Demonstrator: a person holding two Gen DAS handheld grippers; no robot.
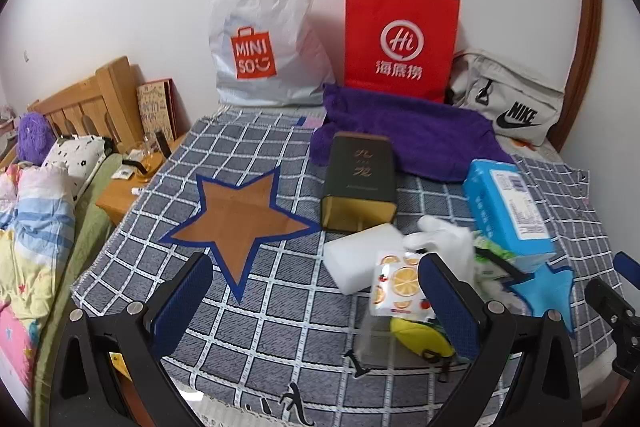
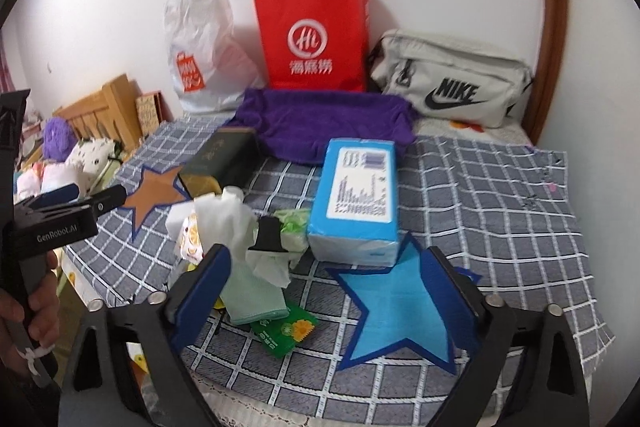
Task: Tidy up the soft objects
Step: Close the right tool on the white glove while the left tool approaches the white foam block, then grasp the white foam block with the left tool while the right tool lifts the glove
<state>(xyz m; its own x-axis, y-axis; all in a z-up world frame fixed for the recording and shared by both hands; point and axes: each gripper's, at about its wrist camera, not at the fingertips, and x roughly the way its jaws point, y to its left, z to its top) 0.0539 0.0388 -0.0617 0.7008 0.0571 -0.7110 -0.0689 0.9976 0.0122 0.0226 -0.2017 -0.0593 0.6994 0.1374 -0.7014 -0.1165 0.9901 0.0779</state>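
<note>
Both the left hand-held gripper [image 1: 316, 291] and the right hand-held gripper [image 2: 332, 291] stand apart and empty above the checked cloth [image 2: 500, 187], presumably for approach, the soft clutter pile [image 2: 240, 227] lying between brown star [image 1: 236, 215] and blue star [image 2: 400, 311], the likely sorting targets.

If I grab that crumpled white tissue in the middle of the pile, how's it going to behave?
The white tissue looks thin and crumpled, so it would likely flop and compress between the pads rather than hold shape. It probably weighs almost nothing. A black clip appears to sit against it, so lifting might drag or topple that clip, and the tissue could tear if snagged.
</note>
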